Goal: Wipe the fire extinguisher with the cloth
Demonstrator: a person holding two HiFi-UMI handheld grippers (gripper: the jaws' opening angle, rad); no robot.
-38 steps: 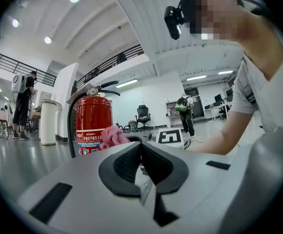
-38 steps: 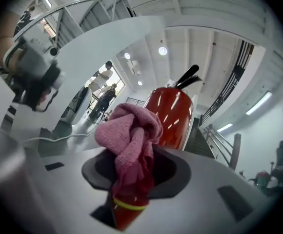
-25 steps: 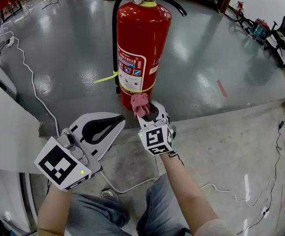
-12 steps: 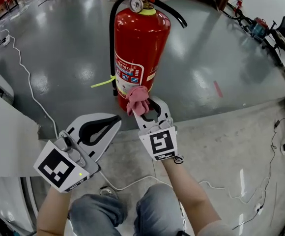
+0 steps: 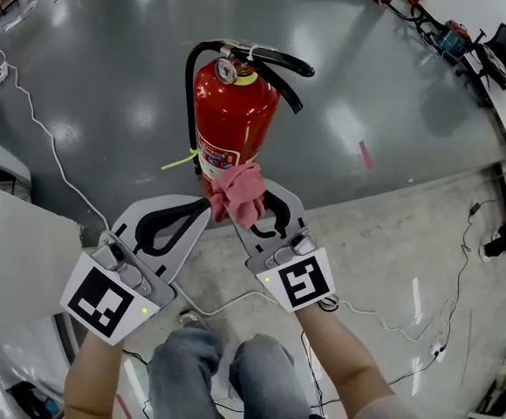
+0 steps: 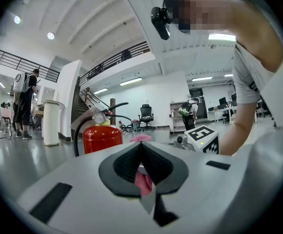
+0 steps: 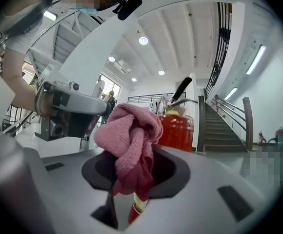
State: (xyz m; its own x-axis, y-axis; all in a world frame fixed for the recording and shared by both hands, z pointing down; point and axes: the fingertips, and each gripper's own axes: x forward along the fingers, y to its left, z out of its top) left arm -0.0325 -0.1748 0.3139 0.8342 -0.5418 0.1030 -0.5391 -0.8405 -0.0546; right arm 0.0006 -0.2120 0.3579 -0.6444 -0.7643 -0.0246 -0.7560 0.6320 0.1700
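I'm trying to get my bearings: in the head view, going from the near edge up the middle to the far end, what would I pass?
Knees in jeans → right gripper → pink cloth pinched in its jaws → red fire extinguisher → glossy grey floor beyond.

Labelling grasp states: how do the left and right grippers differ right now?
Left gripper is shut on nothing; right gripper is shut on the pink cloth. In the head view the right gripper's cloth overlaps the fire extinguisher near its base; the left gripper's tip sits beside the cloth. Both point at the extinguisher.
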